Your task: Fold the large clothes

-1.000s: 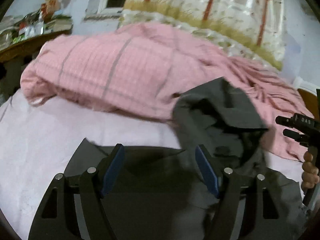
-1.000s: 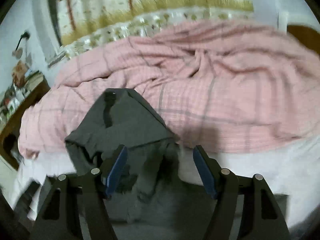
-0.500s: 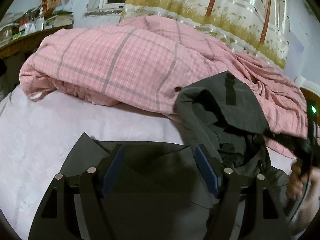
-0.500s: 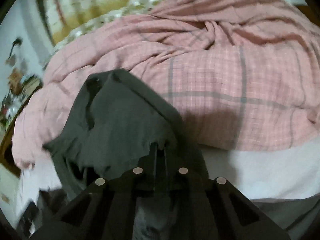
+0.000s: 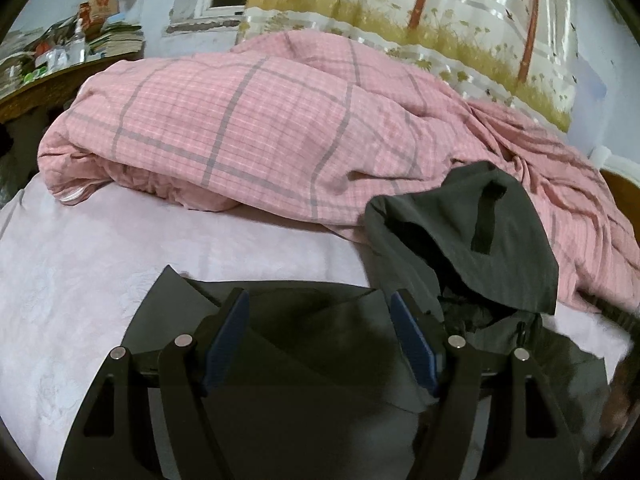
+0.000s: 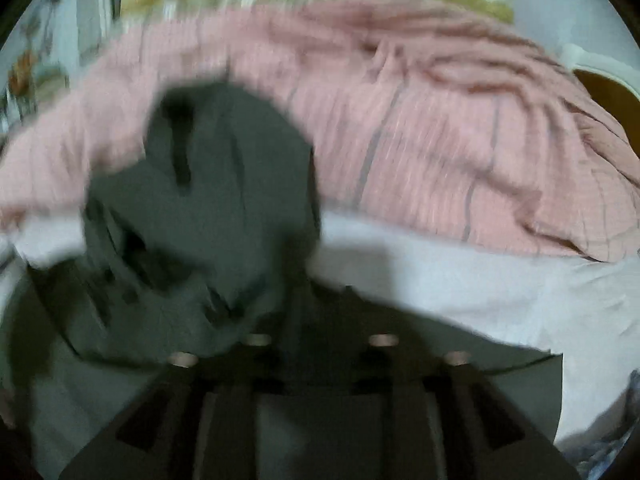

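The left gripper [image 5: 320, 332] hovers at the near edge of the bed [image 5: 92, 256], its blue pads spread wide with only flat dark cloth below them, nothing pinched. The right gripper [image 6: 320, 332] is blurred; its jaws are opening, and whether cloth sits between them I cannot tell.

The dark grey garment [image 5: 304, 360] lies spread along the near edge, its hood [image 5: 472, 236] standing bunched toward the bed's right side and leaning against the pink checked quilt [image 5: 256, 128]. The step in hand looks like settling that hood down onto the body. To do it well, I judge the hood should be laid flat and smoothed, seams aligned, before any larger fold.

The quilt, heaped across the middle of the bed, crowds the garment's far edge and leaves little room. Farther off hang a tree-patterned curtain [image 5: 440, 12] and, by the far left corner, a cluttered shelf [image 5: 68, 52].
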Demonstrator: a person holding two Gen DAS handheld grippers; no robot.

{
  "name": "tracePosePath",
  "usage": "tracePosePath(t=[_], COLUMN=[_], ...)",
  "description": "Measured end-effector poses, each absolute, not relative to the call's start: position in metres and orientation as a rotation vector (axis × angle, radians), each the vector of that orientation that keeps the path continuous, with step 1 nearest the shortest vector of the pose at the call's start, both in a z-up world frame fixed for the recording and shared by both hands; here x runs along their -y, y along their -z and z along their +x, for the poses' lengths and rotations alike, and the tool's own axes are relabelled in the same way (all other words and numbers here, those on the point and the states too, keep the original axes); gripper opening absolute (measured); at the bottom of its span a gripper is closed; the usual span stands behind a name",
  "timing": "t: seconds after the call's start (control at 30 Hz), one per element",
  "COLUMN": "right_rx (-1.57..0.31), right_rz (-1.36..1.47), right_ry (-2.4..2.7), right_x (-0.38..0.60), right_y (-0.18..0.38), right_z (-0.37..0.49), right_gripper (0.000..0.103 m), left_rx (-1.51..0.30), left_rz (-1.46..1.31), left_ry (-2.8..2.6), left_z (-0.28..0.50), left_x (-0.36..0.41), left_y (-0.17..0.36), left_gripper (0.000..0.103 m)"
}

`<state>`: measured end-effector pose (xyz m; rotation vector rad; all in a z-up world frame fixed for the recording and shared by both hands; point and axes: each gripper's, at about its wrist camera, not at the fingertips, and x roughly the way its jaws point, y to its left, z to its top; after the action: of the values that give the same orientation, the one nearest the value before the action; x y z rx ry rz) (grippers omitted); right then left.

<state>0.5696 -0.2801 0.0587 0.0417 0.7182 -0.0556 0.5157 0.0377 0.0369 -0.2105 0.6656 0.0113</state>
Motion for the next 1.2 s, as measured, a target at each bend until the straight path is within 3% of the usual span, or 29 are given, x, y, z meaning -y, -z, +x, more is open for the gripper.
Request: tracePosePath(t=[0.03, 0.3, 0.43, 0.5, 0.57, 0.87, 1.2], right_rx=[-0.669, -0.667, -0.829, -0.817, -0.808, -0.571, -0.629], right_rz=[0.039, -0.111, -0.169, -0.198, -0.214, -0.195, -0.248], right_ry=[0.046, 0.041, 0.034, 0.017, 0.026, -0.139, -0.210], right_x=[0.277, 0.206, 0.184, 0.175, 0.170, 0.164, 0.165], right_y=[-0.070, -0.107, -0.082, -0.076, -0.072, -0.104, -0.049], right_z=[0.570, 0.682, 0.729, 0.726, 0.721, 0.592, 0.465], right_gripper=[0.079, 0.079, 0.079, 0.070, 0.002, 0.002, 0.002], left_rx=[-0.675, -0.720, -0.710, -0.714, -0.718, -0.691, -0.637], left_rz=[-0.198, -0.176, -0.222, -0.228, -0.219, -0.186, -0.356], left_ry=[-0.002, -0.006, -0.007, -0.001, 0.011, 0.054, 0.385], left_z=[0.516, 0.523, 0.522, 0.522, 0.523, 0.517, 0.495], left_x=[-0.035, -0.029, -0.038, -0.038, -0.035, -0.018, -0.001], left_y=[-0.035, -0.020, -0.021, -0.021, -0.020, -0.035, -0.067], left_gripper=[0.071, 0.072, 0.072, 0.072, 0.072, 0.072, 0.076])
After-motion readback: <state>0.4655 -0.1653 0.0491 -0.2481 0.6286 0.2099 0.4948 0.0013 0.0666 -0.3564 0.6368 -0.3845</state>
